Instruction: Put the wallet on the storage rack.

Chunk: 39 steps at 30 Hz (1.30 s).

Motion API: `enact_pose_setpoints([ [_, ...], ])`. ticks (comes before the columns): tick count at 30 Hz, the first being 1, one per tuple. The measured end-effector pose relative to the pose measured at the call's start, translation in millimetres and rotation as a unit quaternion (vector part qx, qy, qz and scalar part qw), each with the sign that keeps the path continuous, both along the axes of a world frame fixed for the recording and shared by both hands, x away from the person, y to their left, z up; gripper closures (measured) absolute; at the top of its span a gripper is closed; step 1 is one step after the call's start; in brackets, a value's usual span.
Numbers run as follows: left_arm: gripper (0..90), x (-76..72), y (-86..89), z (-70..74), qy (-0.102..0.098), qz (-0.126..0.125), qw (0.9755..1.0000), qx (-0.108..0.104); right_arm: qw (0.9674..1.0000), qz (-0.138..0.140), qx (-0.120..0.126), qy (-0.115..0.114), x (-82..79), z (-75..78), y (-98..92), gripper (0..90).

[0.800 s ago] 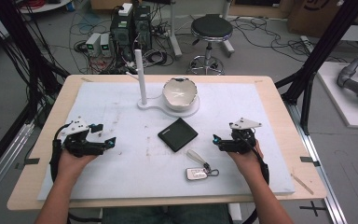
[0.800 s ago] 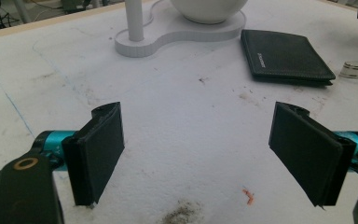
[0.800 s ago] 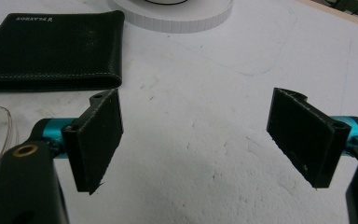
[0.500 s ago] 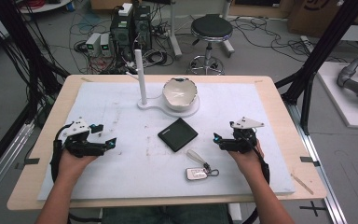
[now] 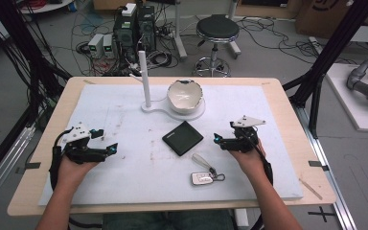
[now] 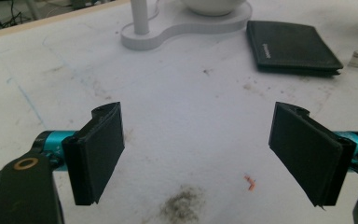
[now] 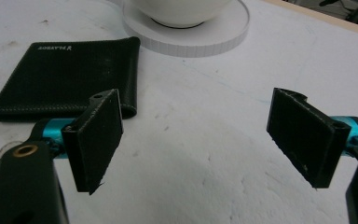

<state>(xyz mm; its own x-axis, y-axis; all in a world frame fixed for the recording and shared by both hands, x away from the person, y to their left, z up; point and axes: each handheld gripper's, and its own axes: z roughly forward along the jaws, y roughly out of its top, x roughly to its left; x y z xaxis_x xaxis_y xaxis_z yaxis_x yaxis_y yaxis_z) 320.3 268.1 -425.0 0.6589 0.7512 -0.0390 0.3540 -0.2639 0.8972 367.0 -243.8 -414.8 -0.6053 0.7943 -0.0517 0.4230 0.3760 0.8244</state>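
From the high view we see both tools resting on the white mat [image 5: 268, 110]: the left gripper [image 5: 109, 147] near the left edge, the right gripper [image 5: 219, 139] just right of the black wallet [image 5: 182, 137]. The wallet lies flat at the mat's centre, apart from both grippers, with a key fob [image 5: 202, 178] near it toward the person. Beyond the wallet, a white bowl [image 5: 185, 95] sits on a white stand [image 5: 149, 106] with an upright post.

The left gripper view shows its jaws spread wide over bare, smudged mat, with nothing between them.

The right gripper view shows what the high view cannot resolve: light lettering stamped on the wallet [image 7: 65, 74], seen upside down and too small for us to read with certainty. Here too the jaws stand fully apart, empty, the wallet just behind the left jaw.
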Motion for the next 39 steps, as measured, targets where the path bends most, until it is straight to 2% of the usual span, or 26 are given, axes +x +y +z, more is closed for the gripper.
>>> enact_pose_setpoints([
  [6, 18.1, -5.2, 4.2, 1.4, -0.005, 0.006, 1.0000, -0.002, 0.9998, 0.014, 0.013, 0.005, 20.4, 6.0, 20.5, 18.4],
  [10, 18.1, -7.7, 5.2, 1.4, -0.007, 0.007, 0.9999, -0.003, 0.9997, 0.020, 0.018, 0.002, 27.0, 8.3, 30.1, 18.4],
  [14, 18.0, -10.4, 6.2, 2.1, -0.011, 0.005, 0.9999, -0.002, 0.9993, 0.032, 0.014, 0.011, 36.7, 6.5, 44.8, 18.4],
  [18, 18.0, -12.3, 5.0, 1.8, -0.012, 0.001, 0.9999, 0.000, 0.9989, 0.039, 0.023, 0.011, 41.6, 4.4, 51.4, 18.4],
  [19, 18.1, -13.0, 4.6, 1.5, -0.010, 0.001, 0.9999, 0.001, 0.9984, 0.044, 0.021, 0.029, 47.2, 2.2, 56.1, 18.4],
  [22, 18.1, -14.4, 4.5, 1.1, -0.011, -0.001, 0.9999, 0.001, 0.9978, 0.050, 0.027, 0.036, 51.5, -0.5, 59.8, 18.4],
  [23, 18.0, -14.9, 4.7, 1.1, -0.012, 0.000, 0.9999, 0.001, 0.9967, 0.057, 0.022, 0.052, 56.8, -4.0, 65.9, 18.4],
  [25, 18.0, -15.7, 5.1, 0.9, -0.012, 0.000, 0.9999, 0.003, 0.9964, 0.059, 0.021, 0.056, 57.9, -5.4, 68.3, 18.4],
  [26, 18.1, -16.1, 5.6, 0.6, -0.011, 0.001, 0.9999, 0.005, 0.9959, 0.067, 0.009, 0.059, 61.2, -9.5, 74.6, 18.4],
  [30, 18.0, -16.6, 7.7, -0.1, -0.011, 0.004, 0.9999, 0.004, 0.9948, 0.073, -0.005, 0.071, 63.0, -16.4, 82.1, 18.4],
  [33, 18.1, -16.5, 7.9, -0.2, -0.011, 0.004, 0.9999, 0.002, 0.9938, 0.077, -0.013, 0.079, 64.4, -20.3, 83.2, 18.4],
  [34, 18.1, -16.3, 8.1, -0.4, -0.010, 0.003, 0.9999, 0.003, 0.9928, 0.077, -0.020, 0.090, 66.8, -24.6, 83.1, 18.4],
  [35, 18.1, -16.3, 7.8, -0.7, -0.010, 0.005, 0.9999, 0.003, 0.9928, 0.077, -0.020, 0.090, 66.8, -24.6, 83.1, 18.4],
  [36, 18.1, -16.4, 7.8, -0.8, -0.011, 0.005, 0.9999, 0.005, 0.9915, 0.074, -0.014, 0.106, 68.9, -27.2, 81.5, 18.4],
  [38, 18.1, -16.7, 8.1, -0.6, -0.011, 0.004, 0.9999, 0.005, 0.9910, 0.075, -0.014, 0.110, 69.7, -28.3, 81.0, 18.5],
  [39, 18.1, -16.8, 8.1, -0.5, -0.011, 0.005, 0.9999, 0.004, 0.9898, 0.077, -0.009, 0.119, 71.4, -30.5, 79.5, 18.8],
])
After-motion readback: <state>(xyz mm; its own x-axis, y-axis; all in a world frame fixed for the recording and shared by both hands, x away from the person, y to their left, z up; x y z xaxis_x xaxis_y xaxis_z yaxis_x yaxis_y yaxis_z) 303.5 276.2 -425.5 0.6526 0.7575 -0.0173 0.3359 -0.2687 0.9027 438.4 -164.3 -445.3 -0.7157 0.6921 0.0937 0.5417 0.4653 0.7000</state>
